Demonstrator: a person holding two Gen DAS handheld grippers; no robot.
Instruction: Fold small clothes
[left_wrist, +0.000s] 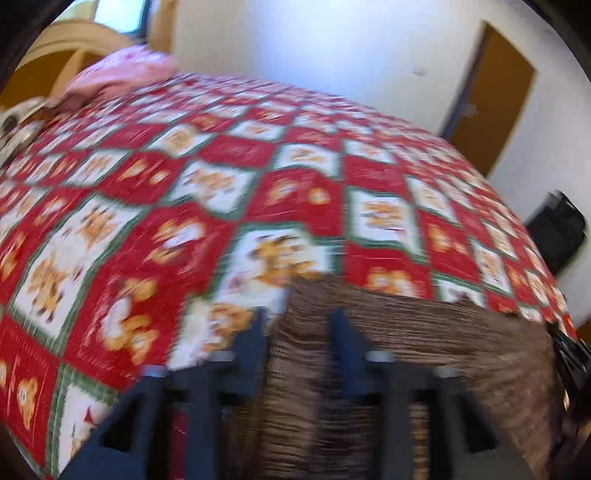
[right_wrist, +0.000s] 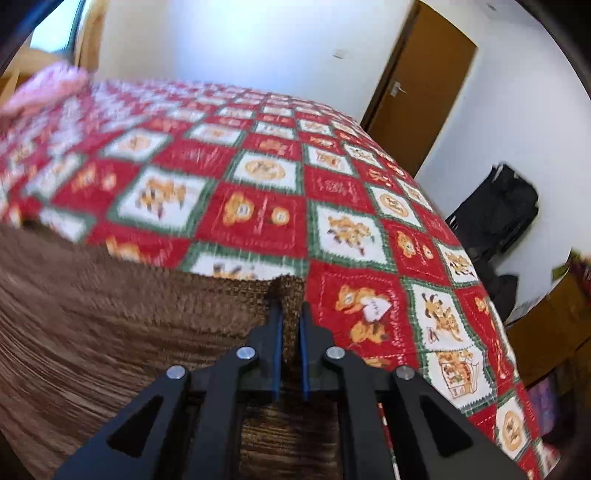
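The brown knitted garment lay spread on the bed's quilt, directly beneath and ahead of both tools, its far edge a short way past their tips. The right hand-held gripper had its jaws nearly together, with the garment's far right corner pinched between the blue pads; the cloth stretched away to that gripper's left. The left hand-held gripper had its jaws apart, the knit visible in the gap between the fingers but not pressed by them, though blur made the contact hard to judge; the garment ran off to that gripper's right. Beyond the garment the red, white and green patchwork quilt covered the bed ahead of both. A pink pillow sat far ahead to the left. A brown door stood in the white wall ahead to the right, and dark bags rested against that wall.
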